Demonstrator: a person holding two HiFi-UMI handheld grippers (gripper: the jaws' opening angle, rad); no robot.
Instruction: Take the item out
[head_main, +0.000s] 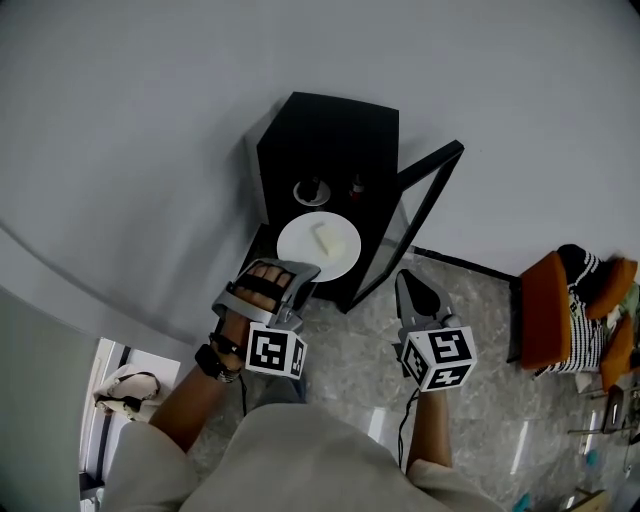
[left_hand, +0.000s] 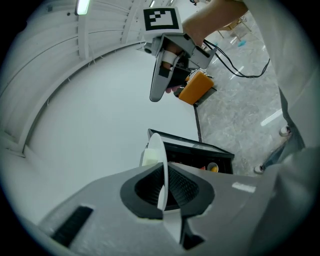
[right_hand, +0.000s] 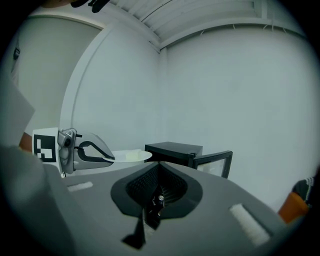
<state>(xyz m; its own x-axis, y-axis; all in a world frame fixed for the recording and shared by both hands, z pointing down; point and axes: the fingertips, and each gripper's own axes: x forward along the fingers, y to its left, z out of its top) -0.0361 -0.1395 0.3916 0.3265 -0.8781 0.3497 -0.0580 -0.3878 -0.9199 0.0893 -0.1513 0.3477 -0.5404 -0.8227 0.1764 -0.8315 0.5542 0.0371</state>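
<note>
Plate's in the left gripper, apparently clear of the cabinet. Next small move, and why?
Probably bring the empty right gripper to the open door and push it shut: the left gripper pinches the plate by its rim, level, pale block on it, already outside the black cabinet.

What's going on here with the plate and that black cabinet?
A person is working with a gripper in each hand. The left gripper is clamped on the rim of a white plate that carries a pale piece of food. The plate is held level, outside and in front of the small black cabinet, whose glass door stands open. The right gripper is shut and empty, off to the side near the door.
</note>
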